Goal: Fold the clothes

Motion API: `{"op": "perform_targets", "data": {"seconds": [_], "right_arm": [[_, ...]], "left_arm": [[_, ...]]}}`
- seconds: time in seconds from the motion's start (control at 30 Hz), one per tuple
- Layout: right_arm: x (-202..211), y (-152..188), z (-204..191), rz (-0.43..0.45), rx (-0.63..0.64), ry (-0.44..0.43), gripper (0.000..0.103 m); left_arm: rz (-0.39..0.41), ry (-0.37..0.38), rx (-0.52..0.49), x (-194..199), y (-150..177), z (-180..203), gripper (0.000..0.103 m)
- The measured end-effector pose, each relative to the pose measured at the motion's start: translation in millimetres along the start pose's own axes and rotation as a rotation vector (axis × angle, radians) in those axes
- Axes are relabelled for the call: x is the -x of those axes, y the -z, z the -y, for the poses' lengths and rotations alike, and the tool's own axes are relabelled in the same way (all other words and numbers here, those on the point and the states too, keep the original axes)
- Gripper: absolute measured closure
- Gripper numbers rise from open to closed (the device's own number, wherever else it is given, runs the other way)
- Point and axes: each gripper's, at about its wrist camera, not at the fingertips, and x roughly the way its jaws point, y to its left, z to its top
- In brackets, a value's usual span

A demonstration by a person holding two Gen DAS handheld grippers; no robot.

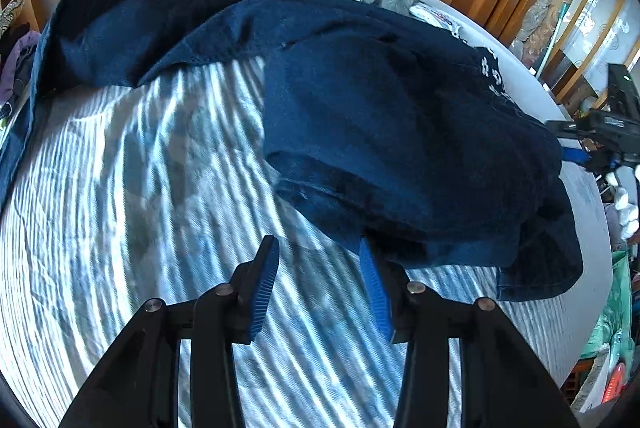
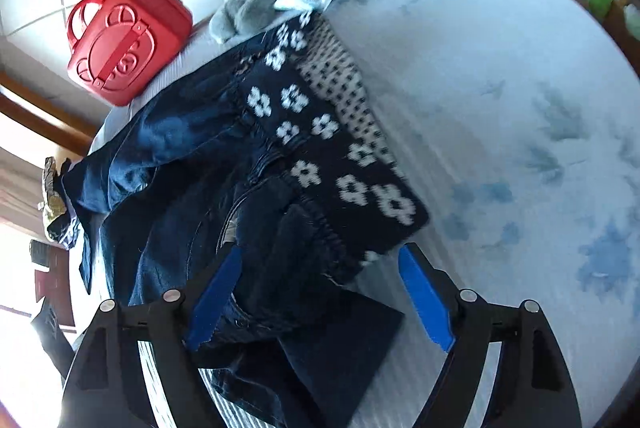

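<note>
Left claw (image 1: 320, 260) wide open, empty; jeans (image 1: 400, 147) edge just beyond right finger. Right claw (image 2: 320, 268) wide open, jeans waistband (image 2: 288, 228) between fingers, ungripped.

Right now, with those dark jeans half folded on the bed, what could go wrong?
The left gripper is open with one side tucked at the edge of the jeans, so closing might catch only the top layer, or pinch the striped bedsheet too. The right gripper is open over the jeans beside the flowered garment; a grab there may drag that piece along. The jeans also drape off the bed edge and might slide.
</note>
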Motion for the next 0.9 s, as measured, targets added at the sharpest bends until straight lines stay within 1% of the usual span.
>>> {"op": "perform_targets", "data": {"seconds": [0.03,0.13,0.23,0.33,0.43,0.47,0.53,0.6,0.63,0.67,0.7,0.77,0.8,0.9], "right_arm": [[-5,-1,-1,-0.012,0.004,-0.005,0.058],[-5,-4,-16,0.018,0.092,0.041,0.073],[13,-10,-21,0.090,0.119,0.027,0.080],[33,-19,-20,0.152,0.125,0.006,0.082],[49,-26,-18,0.208,0.114,-0.009,0.083],[57,-30,-16,0.239,0.107,-0.012,0.083],[70,-37,-11,0.279,0.084,-0.022,0.084],[80,-40,-4,0.304,0.059,-0.042,0.084],[85,-43,0,0.320,0.046,-0.047,0.093],[90,-45,3,0.336,0.034,-0.052,0.100],[96,-47,6,0.356,0.028,-0.043,0.103],[107,-56,13,0.374,0.011,-0.032,0.103],[109,-59,16,0.367,0.006,-0.037,0.103],[100,-58,17,0.277,0.028,-0.036,0.103]], "left_arm": [[-0.002,0.011,-0.002,-2,1,4,0.060],[-0.012,0.041,-0.002,-9,2,17,0.060],[-0.027,0.054,0.022,-20,-2,26,0.060],[-0.031,0.042,0.050,-26,-10,34,0.059],[-0.023,-0.014,0.075,-28,-16,38,0.059],[-0.016,-0.025,0.084,-28,-18,37,0.059],[-0.006,-0.021,0.107,-30,-24,35,0.059],[-0.008,0.008,0.128,-35,-31,37,0.060],[0.003,0.014,0.125,-37,-33,40,0.063],[0.014,0.019,0.122,-39,-36,43,0.097],[0.023,0.020,0.128,-38,-39,45,0.098],[0.049,-0.010,0.139,-30,-43,45,0.098],[0.065,-0.034,0.129,-24,-43,45,0.098],[0.109,-0.115,0.091,1,-39,40,0.098]]}}
